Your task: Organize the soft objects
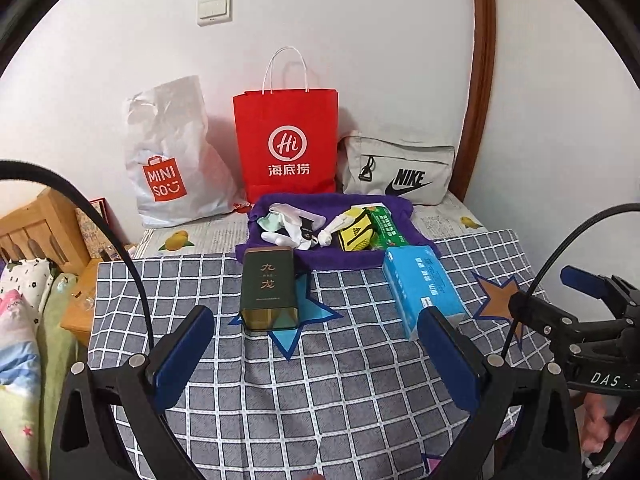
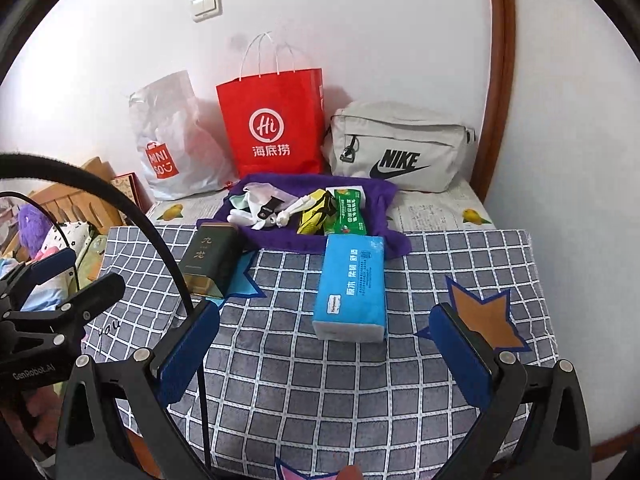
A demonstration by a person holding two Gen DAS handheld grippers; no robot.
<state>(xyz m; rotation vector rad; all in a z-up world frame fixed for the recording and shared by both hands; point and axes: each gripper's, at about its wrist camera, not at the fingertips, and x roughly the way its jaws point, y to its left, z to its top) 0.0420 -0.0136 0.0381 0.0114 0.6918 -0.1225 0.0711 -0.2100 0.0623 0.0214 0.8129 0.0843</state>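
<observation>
two tongs, left (image 1: 316, 354) and right (image 2: 324, 352), hang spread and empty over the checked counter (image 2: 360, 400). soft socks (image 1: 296, 236) lie on a purple cloth (image 1: 280, 254) at 12 o'clock; reaching could topple the tin (image 1: 269, 288) at 11.

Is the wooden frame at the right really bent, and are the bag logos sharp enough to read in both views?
Left wrist view: fisheye bends the wooden frame; the red bag logo reads sharply. Right wrist view: same bending, dark corners; the grey Nike bag is legible, and the blue tissue pack print is small.
</observation>
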